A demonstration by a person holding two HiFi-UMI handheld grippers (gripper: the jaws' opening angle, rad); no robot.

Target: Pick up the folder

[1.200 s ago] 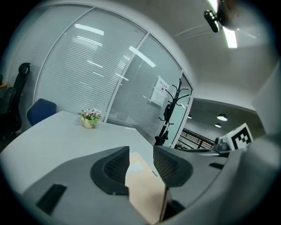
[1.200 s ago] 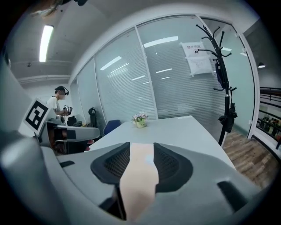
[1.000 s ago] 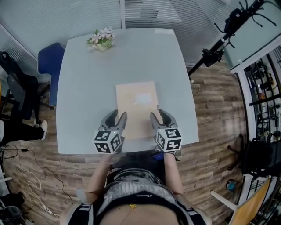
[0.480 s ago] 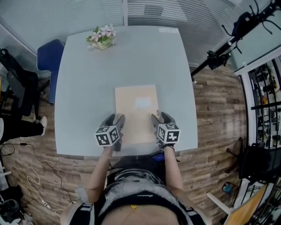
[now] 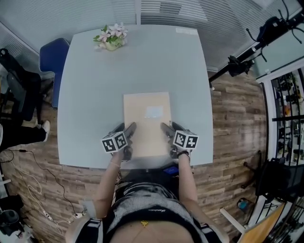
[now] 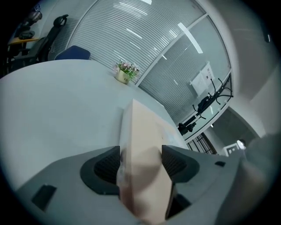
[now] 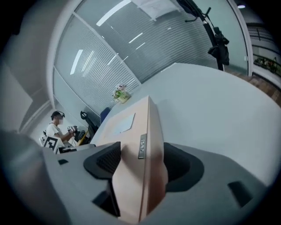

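Leaning over the near edge of the bench (image 5: pixel 95 95), the person reaches forward and down with both bare forearms, a hand-held gripper in each fist. The left hand-held gripper (image 5: pixel 124 128) sits at the folder's near left edge and the right hand-held gripper (image 5: pixel 171 128) at its near right edge, both tipped downward, their marker cubes facing up. The jaws of both have just been opening and now stand wide. Each gripper view shows a side edge of the folder in the gap between the dark ribbed pads, and neither pair is clamped on it.

The folder (image 5: pixel 147 118) lies flat on the near half of the bench, square to the person. It is pale tan, thick like a box file, with a lighter rectangular label (image 5: pixel 154 112) on its top face. A small grey tag (image 7: pixel 142 146) sits on its right side wall.

The bench top is a smooth, pale grey-blue. At its far left corner stands a small pot of pink and white flowers (image 5: pixel 110 39). A blue chair (image 5: pixel 50 54) is tucked beside that corner. The floor (image 5: pixel 232 118) is wood plank, with cables (image 5: pixel 28 190) trailing on the left. Glass walls with horizontal blinds (image 5: pixel 190 9) close the far side, and a black stand (image 5: pixel 247 52) leans at the right. Another person (image 7: pixel 55 127) sits beyond the bench.
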